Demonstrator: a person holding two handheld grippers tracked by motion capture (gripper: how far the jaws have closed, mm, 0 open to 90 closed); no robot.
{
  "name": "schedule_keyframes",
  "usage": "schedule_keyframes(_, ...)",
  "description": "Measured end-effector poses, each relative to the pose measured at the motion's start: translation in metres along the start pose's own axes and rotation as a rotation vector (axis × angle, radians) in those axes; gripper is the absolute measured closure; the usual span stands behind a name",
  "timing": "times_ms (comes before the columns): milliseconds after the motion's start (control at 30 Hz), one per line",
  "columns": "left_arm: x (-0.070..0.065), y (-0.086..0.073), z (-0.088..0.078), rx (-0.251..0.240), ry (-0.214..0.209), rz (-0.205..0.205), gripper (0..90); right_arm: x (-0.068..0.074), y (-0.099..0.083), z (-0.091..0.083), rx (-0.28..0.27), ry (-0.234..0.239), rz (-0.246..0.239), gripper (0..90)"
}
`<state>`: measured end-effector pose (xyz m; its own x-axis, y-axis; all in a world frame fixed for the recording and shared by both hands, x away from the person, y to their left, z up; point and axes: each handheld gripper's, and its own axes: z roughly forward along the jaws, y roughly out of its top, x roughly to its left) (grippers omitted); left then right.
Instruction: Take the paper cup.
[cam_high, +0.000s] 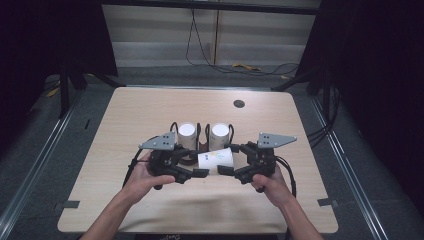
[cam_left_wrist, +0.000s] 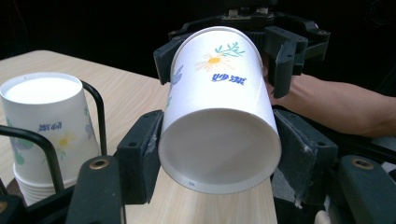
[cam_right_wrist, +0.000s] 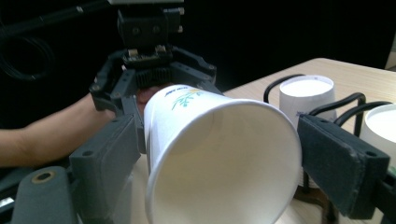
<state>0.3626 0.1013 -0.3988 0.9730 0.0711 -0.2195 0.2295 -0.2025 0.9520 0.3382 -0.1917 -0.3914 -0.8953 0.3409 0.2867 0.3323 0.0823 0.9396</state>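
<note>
I hold one paper cup sideways near the table's middle: left gripper fingers clamp its base, right gripper fingers stand beside its rim, grip unclear; placing is left.

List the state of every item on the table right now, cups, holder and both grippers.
Paper cup: on its side, held in the air between both grippers.
Cup stacks: two, upside down, in the wire holder.
Left gripper: shut on the cup's base end.
Right gripper: at the cup's rim end; grip unclear.
</note>
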Motion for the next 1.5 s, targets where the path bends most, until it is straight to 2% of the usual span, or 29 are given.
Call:
schedule_keyframes(200,-0.001,0.001,-0.001,-0.023,-0.013,-0.002,36.7,-0.003,-0.001,-0.001,-0.043,0.023,0.039,13.9)
schedule_keyframes(267,-0.001,0.001,-0.001,-0.023,-0.011,-0.004,36.7,-0.004,-0.001,-0.002,-0.061,0.042,0.055,14.0)
schedule_keyframes(367,-0.001,0.001,0.000,-0.030,-0.028,-0.005,36.7,-0.004,-0.001,-0.002,-0.080,0.064,0.073,15.6)
schedule_keyframes(600,0.000,0.001,-0.002,-0.037,-0.024,-0.002,36.7,-0.006,-0.005,0.002,-0.068,0.084,0.094,17.7)
schedule_keyframes(933,0.003,-0.004,-0.001,-0.033,-0.038,-0.022,36.2,-0.008,-0.005,0.002,-0.060,0.088,0.100,23.3)
schedule_keyframes(1200,0.006,-0.008,0.001,-0.003,-0.015,-0.047,32.4,-0.008,-0.005,0.003,-0.034,0.072,0.088,25.2)
schedule_keyframes(1400,0.008,-0.010,0.001,0.021,0.027,-0.065,19.3,-0.010,-0.004,0.006,-0.011,0.062,0.093,25.6)
schedule_keyframes(1500,0.011,-0.012,-0.002,0.031,0.048,-0.071,17.1,-0.010,-0.003,0.007,0.002,0.047,0.091,25.7)
